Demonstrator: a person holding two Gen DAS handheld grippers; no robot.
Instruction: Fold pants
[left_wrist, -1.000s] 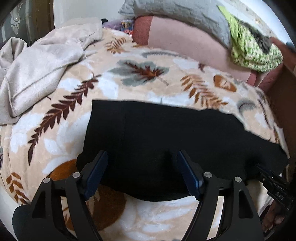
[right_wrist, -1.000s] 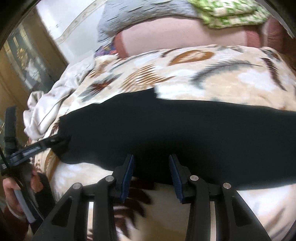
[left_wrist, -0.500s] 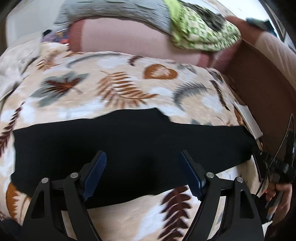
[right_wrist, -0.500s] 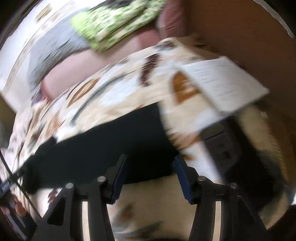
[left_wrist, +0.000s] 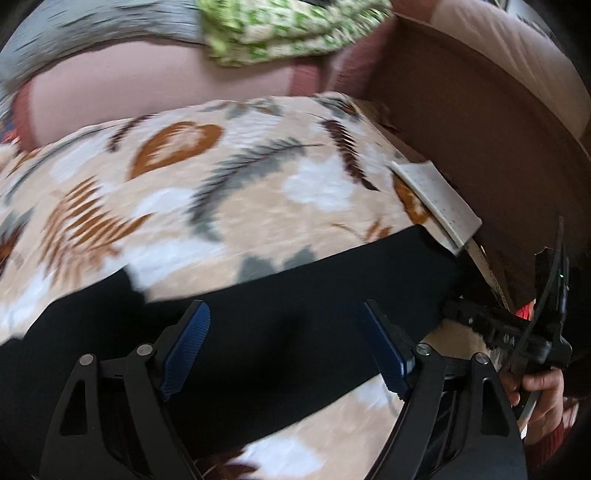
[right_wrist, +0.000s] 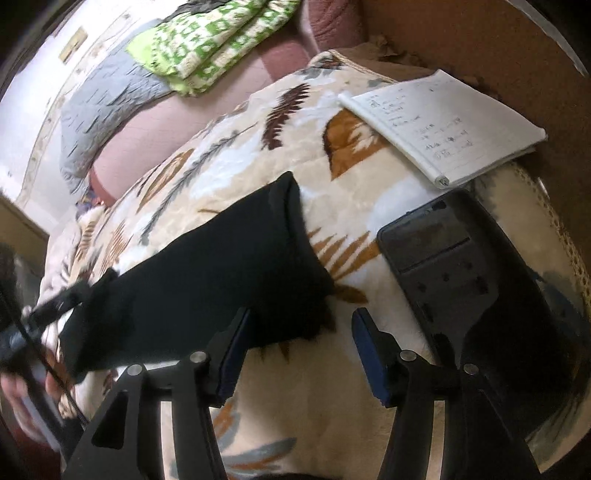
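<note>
One pair of black pants (right_wrist: 207, 288) lies flat as a long band across the leaf-patterned blanket (right_wrist: 354, 424) on the bed. In the right wrist view the left gripper (right_wrist: 79, 290) shows at the far left, at the left end of the band; whether it touches the cloth I cannot tell, because this part is blurred. In its own view the left gripper (left_wrist: 282, 347) hovers over the pants with its two blue fingers (left_wrist: 186, 343) spread wide; they have just been opening further, and they do not press the cloth under them.

The right gripper (right_wrist: 301, 354) stands at the right end of the pants. Its fingers have just been opening too; they are released, with only blanket and the cloth's edge between them.

To the right lies one dark flat device (right_wrist: 461, 280), and behind it one open notebook (right_wrist: 443, 125) with handwritten lines, too small to read. At the head of the bed I count one grey quilt (right_wrist: 99, 110) and one green-and-white folded cloth (right_wrist: 210, 48). No brand or label is readable anywhere.
</note>
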